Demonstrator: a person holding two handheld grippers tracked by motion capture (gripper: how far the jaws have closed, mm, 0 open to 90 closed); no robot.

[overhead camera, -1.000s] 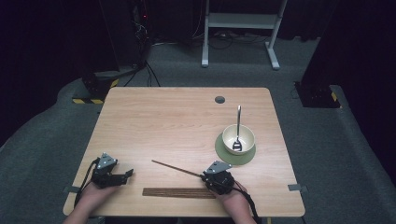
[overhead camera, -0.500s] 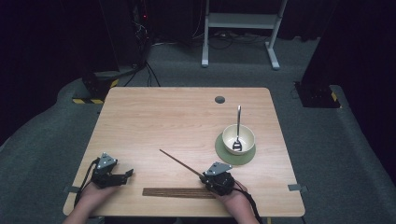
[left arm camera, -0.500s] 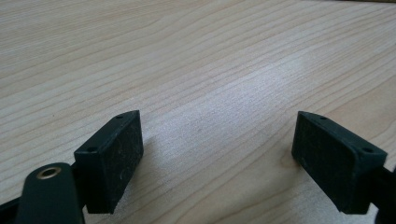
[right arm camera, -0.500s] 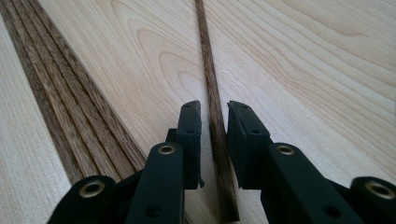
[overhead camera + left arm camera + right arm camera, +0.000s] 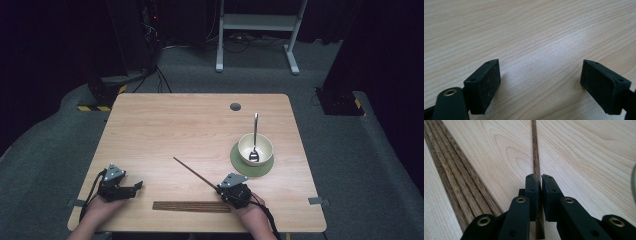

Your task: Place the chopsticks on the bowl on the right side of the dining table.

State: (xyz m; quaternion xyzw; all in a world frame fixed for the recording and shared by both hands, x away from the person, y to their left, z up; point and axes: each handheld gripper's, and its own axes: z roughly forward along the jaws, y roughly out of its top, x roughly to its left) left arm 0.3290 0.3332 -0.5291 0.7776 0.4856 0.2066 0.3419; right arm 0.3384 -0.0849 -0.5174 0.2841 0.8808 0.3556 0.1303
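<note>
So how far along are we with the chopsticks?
Early. The right gripper has just closed on one chopstick, which angles away from the row lying at the near edge. The left gripper rests open with nothing between its jaws. The bowl holds a spoon and no chopsticks.

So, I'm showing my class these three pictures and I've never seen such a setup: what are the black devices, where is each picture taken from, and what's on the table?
A person sits at a wooden table holding a hand-operated two-jaw gripper in each hand. The high view looks down from above; each of the other two comes from a camera riding on one gripper, looking along its black jaws. The right gripper is shut on one thin brown stick, and its jaws have just been closing. The left gripper is open and holds nothing. More sticks lie side by side near the front edge. At the right a bowl with a spoon in it stands on a green mat.
</note>
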